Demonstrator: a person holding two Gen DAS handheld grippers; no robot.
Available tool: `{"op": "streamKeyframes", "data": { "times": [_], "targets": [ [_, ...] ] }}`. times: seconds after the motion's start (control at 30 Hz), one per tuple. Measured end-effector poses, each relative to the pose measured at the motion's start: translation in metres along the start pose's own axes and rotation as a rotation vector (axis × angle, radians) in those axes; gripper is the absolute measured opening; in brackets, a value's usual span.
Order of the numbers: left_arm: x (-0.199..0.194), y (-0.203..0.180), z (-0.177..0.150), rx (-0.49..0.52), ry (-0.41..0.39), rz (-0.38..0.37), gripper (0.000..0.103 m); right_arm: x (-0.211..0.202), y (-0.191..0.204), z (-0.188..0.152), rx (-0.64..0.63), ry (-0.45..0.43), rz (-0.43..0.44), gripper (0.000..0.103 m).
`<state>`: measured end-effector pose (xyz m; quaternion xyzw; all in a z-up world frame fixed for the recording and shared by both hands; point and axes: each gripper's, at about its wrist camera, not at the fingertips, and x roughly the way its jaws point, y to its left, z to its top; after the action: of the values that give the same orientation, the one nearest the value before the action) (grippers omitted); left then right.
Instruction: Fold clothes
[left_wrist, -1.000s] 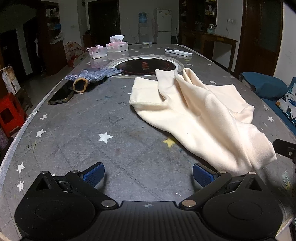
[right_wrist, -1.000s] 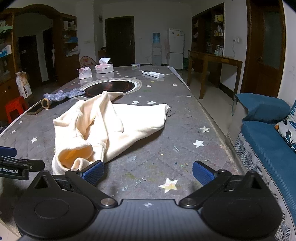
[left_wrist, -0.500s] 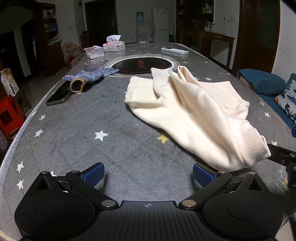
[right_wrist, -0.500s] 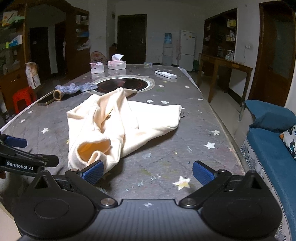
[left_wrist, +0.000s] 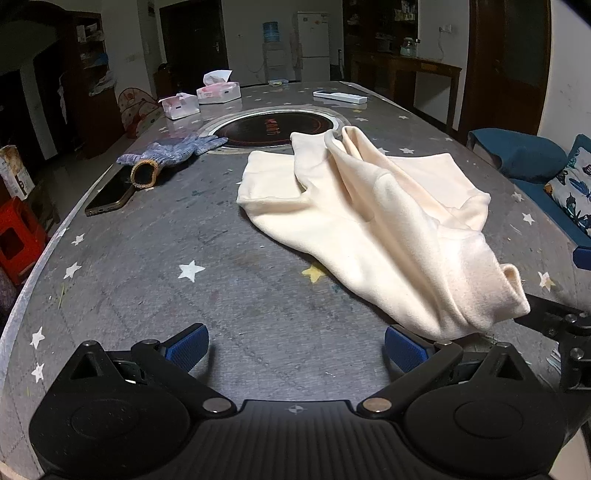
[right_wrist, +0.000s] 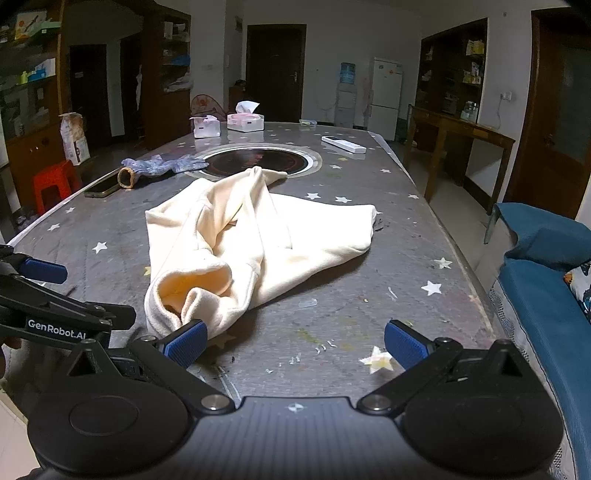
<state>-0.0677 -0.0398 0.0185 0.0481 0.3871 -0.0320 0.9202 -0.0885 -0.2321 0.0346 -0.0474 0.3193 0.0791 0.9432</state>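
Observation:
A cream garment lies crumpled on the grey star-patterned table; it also shows in the right wrist view. My left gripper is open and empty near the table's front edge, its right fingertip just short of the garment's near cuff. My right gripper is open and empty, its left fingertip at the garment's near open cuff. The left gripper's fingers also show at the left of the right wrist view.
A blue knit glove and a phone lie at the left. Two tissue boxes, a white remote and a round inset hob are further back. A blue sofa stands right of the table.
Both grippers have moved back and up a little, so the garment sits farther ahead in both views. The garment has not moved. Both stay open.

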Motion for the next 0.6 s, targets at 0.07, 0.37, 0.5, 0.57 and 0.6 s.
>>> {"op": "streamKeyframes", "data": {
  "times": [0.07,0.37,0.5,0.57,0.6],
  "targets": [
    [0.0000,-0.0007,0.0001,0.002,0.000,0.000,0.103,0.0000,0.0012,0.0002,-0.004,-0.001,0.004,0.103],
    [0.0023,-0.0016,0.0008,0.007,0.008,0.000,0.103,0.0032,0.0061,-0.0005,-0.018,0.003,0.013,0.103],
    [0.0042,-0.0026,0.0013,0.010,0.011,-0.001,0.103,0.0048,0.0066,0.0001,-0.019,0.003,0.017,0.103],
    [0.0051,-0.0027,0.0014,0.011,0.013,-0.002,0.103,0.0056,0.0071,0.0000,-0.021,0.004,0.019,0.103],
    [0.0055,-0.0026,0.0014,0.011,0.014,-0.003,0.103,0.0058,0.0072,0.0000,-0.021,0.004,0.019,0.103]
  ]
}}
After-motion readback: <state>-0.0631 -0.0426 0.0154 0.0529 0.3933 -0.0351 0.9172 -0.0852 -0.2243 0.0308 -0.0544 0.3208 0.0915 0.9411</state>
